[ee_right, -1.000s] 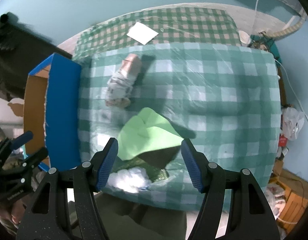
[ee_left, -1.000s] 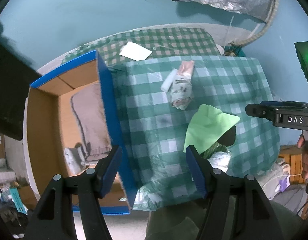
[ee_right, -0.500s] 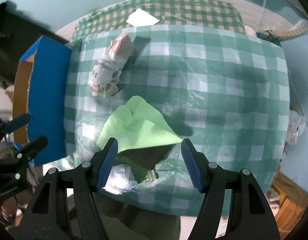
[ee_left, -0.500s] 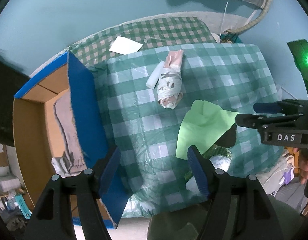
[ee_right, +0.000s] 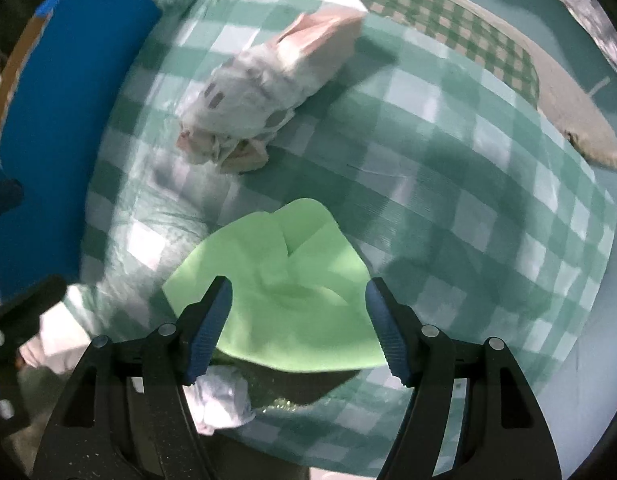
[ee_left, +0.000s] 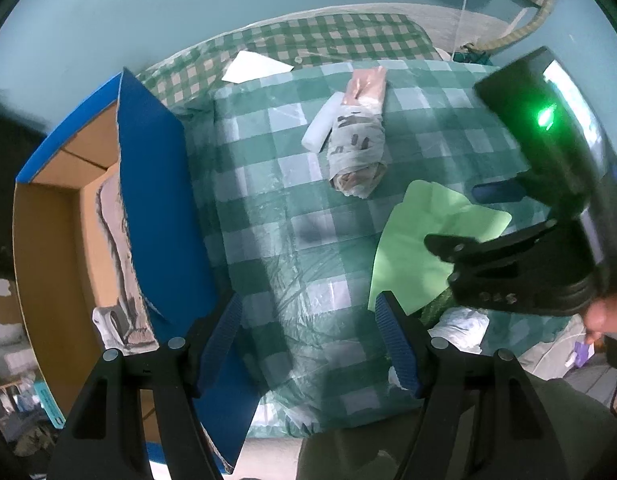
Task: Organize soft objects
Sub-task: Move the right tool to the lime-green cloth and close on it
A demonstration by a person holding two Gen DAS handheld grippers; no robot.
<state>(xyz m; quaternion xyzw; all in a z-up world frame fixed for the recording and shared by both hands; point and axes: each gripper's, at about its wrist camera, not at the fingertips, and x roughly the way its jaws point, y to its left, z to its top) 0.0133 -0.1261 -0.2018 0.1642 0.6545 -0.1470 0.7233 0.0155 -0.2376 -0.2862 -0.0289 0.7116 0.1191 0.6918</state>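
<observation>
Our right gripper (ee_right: 298, 326) is the nearer one: jaws apart and empty, hovering straight over the green cloth (ee_right: 284, 292), which lies crumpled at the table's near edge between the fingers, no clear long axis. Left gripper (ee_left: 308, 338) also apart and empty, over bare checked tablecloth (ee_left: 268, 208) beside the blue box (ee_left: 156, 184). Rolled bundle (ee_right: 264, 100) lies further out, long axis diagonal. We judge the cloth is next, right-hand grab

We see a light green cloth (ee_right: 292, 292) on the green-and-white checked surface (ee_right: 468, 184). Beyond the cloth lies a white, grey-spotted bundle (ee_right: 244, 108) with a pink end. Left of the cloth stands a blue box (ee_left: 156, 200), brown inside.
</observation>
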